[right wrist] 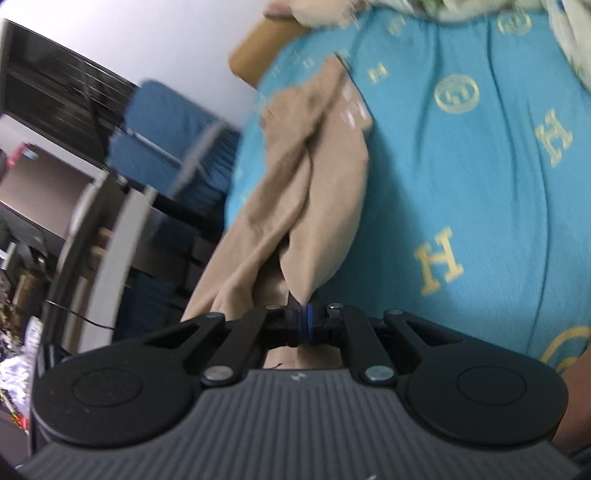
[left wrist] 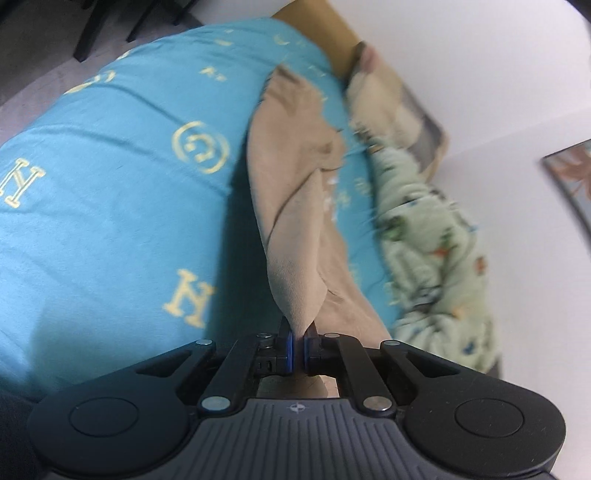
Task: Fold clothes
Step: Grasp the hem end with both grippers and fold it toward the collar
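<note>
A beige garment [left wrist: 291,206] hangs stretched above a bed with a turquoise sheet [left wrist: 110,192] printed with yellow letters. My left gripper [left wrist: 298,332] is shut on one corner of the garment, which trails away forward in folds. In the right wrist view my right gripper [right wrist: 305,310] is shut on another corner of the same beige garment [right wrist: 317,192], which bunches and drapes to the left over the turquoise sheet [right wrist: 480,184]. Both views are blurred by motion.
A pale green patterned blanket [left wrist: 436,251] lies along the bed's right side by a white wall [left wrist: 498,74]. A tan headboard [left wrist: 325,22] is at the far end. Beside the bed stand blue chairs [right wrist: 166,122] and a cluttered desk [right wrist: 103,221].
</note>
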`<move>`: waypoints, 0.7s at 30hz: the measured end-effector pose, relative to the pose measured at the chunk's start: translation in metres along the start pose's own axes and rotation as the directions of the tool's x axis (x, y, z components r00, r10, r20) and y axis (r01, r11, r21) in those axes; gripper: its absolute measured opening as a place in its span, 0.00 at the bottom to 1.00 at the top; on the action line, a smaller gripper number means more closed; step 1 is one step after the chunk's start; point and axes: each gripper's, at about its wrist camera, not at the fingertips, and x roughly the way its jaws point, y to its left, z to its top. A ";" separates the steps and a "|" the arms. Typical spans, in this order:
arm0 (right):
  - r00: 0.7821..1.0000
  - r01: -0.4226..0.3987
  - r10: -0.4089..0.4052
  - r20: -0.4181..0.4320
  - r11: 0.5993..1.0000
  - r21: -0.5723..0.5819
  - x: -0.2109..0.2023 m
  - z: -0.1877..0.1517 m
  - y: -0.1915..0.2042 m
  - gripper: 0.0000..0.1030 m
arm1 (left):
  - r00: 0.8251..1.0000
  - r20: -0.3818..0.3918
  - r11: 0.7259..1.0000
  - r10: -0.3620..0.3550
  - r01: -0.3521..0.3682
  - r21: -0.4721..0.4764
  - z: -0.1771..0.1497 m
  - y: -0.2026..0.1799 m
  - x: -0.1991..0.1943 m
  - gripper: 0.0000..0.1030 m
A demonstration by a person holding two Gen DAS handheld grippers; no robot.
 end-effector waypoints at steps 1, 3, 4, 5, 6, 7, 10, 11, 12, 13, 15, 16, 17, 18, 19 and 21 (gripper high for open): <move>1.000 -0.012 0.012 0.015 1.000 -0.004 -0.006 0.004 0.006 0.05 | 1.000 0.008 1.000 -0.016 0.016 0.001 -0.001 -0.007 -0.005 0.05; 0.998 -0.035 0.036 0.046 0.999 -0.014 -0.018 0.011 0.018 0.05 | 0.998 0.023 0.999 -0.050 0.050 0.004 -0.005 -0.023 -0.017 0.05; 0.997 -0.044 0.046 0.061 0.999 -0.021 -0.022 0.014 0.026 0.05 | 0.998 0.026 0.998 -0.063 0.063 0.001 -0.011 -0.033 -0.018 0.05; 0.996 -0.053 0.054 0.074 0.998 -0.028 -0.027 0.017 0.032 0.05 | 0.997 0.028 0.997 -0.074 0.074 -0.001 -0.016 -0.042 -0.019 0.04; 0.995 -0.058 0.060 0.083 0.998 -0.035 -0.034 0.017 0.036 0.05 | 0.996 0.027 0.997 -0.084 0.083 0.003 -0.019 -0.047 -0.025 0.04; 0.994 -0.062 0.065 0.088 0.997 -0.039 -0.041 0.016 0.039 0.05 | 0.995 0.028 0.996 -0.091 0.091 0.012 -0.024 -0.051 -0.029 0.04; 0.993 -0.076 0.079 0.090 0.996 -0.042 -0.062 0.006 0.041 0.05 | 0.993 0.032 0.993 -0.112 0.111 0.025 -0.043 -0.063 -0.049 0.04; 0.993 -0.078 0.081 0.088 0.996 -0.040 -0.069 0.001 0.041 0.05 | 0.993 0.033 0.993 -0.113 0.112 0.029 -0.051 -0.064 -0.053 0.04; 0.993 -0.076 0.079 0.088 0.996 -0.040 -0.075 -0.004 0.040 0.05 | 0.993 0.034 0.993 -0.114 0.113 0.033 -0.059 -0.066 -0.057 0.04; 0.993 -0.069 0.072 0.090 0.997 -0.040 -0.080 -0.008 0.039 0.05 | 0.993 0.033 0.993 -0.114 0.113 0.038 -0.067 -0.067 -0.060 0.04; 0.994 -0.053 0.055 0.096 0.998 -0.031 -0.082 -0.012 0.038 0.05 | 0.995 0.024 0.995 -0.096 0.095 0.037 -0.074 -0.066 -0.054 0.04; 0.994 -0.049 0.051 0.099 0.999 -0.018 -0.078 -0.011 0.037 0.05 | 0.996 0.021 0.996 -0.086 0.086 0.034 -0.075 -0.065 -0.050 0.05; 0.993 -0.049 0.050 0.106 0.999 -0.009 -0.074 -0.008 0.036 0.05 | 0.996 0.030 0.996 -0.079 0.078 0.037 -0.070 -0.065 -0.043 0.05; 0.993 -0.046 0.047 0.112 0.999 -0.005 -0.068 -0.003 0.036 0.05 | 0.997 0.038 0.997 -0.071 0.070 0.040 -0.065 -0.065 -0.036 0.05; 0.992 -0.040 0.040 0.116 0.999 -0.002 -0.060 0.002 0.037 0.05 | 0.997 0.046 0.997 -0.059 0.057 0.042 -0.057 -0.065 -0.026 0.05; 0.991 -0.024 0.024 0.130 1.000 -0.005 -0.042 0.015 0.040 0.06 | 0.997 0.064 0.997 -0.039 0.035 0.064 -0.037 -0.068 -0.010 0.05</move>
